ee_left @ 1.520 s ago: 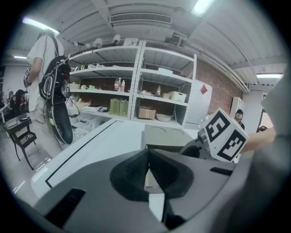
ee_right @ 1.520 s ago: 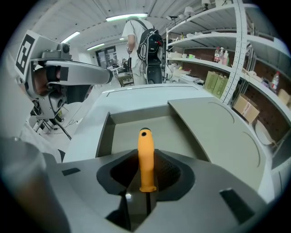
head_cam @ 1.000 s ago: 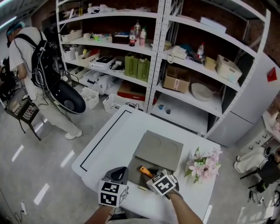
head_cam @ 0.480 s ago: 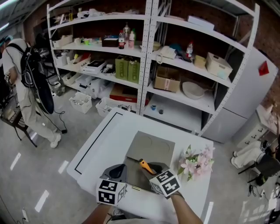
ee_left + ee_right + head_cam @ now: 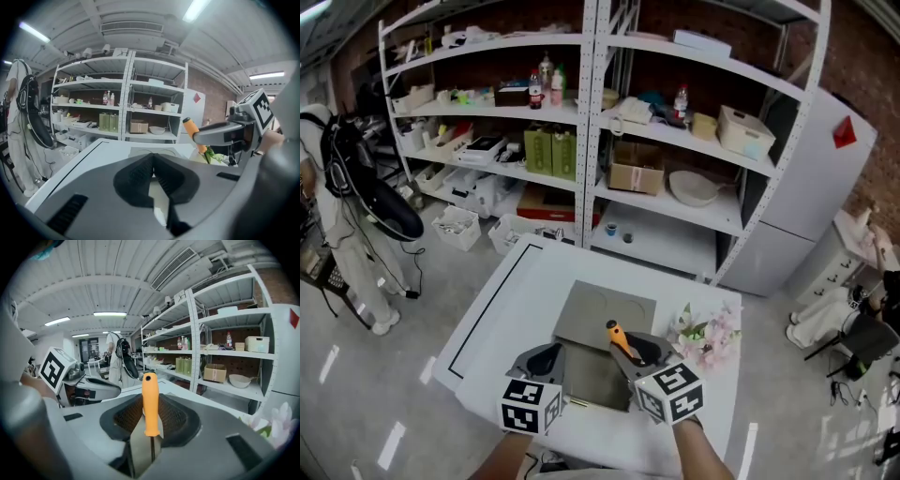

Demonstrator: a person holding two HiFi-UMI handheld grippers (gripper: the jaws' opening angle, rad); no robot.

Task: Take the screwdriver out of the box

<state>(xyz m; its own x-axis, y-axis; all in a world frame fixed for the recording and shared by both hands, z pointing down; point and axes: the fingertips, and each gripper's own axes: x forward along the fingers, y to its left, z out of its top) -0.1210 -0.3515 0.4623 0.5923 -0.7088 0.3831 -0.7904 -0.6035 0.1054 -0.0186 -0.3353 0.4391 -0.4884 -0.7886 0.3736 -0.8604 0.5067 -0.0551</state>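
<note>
My right gripper (image 5: 630, 349) is shut on an orange-handled screwdriver (image 5: 619, 337), held up above the open grey box (image 5: 598, 382) with the handle pointing up and away. In the right gripper view the handle (image 5: 150, 394) stands upright between the pads of that gripper (image 5: 150, 414), the metal shaft running down behind them. My left gripper (image 5: 546, 360) hovers at the box's left side, shut with nothing in it (image 5: 153, 161). The left gripper view shows the screwdriver (image 5: 190, 129) in the right gripper (image 5: 211, 136) at the right. The box's lid (image 5: 606, 315) lies flat behind.
The box sits on a white table (image 5: 511, 309) with a black line along its left part. Pink flowers (image 5: 709, 334) lie to the right of the box. White shelves (image 5: 581, 122) full of goods stand behind, and a person with a backpack (image 5: 342, 206) is at far left.
My right gripper has risen with the screwdriver, lifting it out of the box and tilting it more upright. The left gripper has moved up a little beside the box.
</note>
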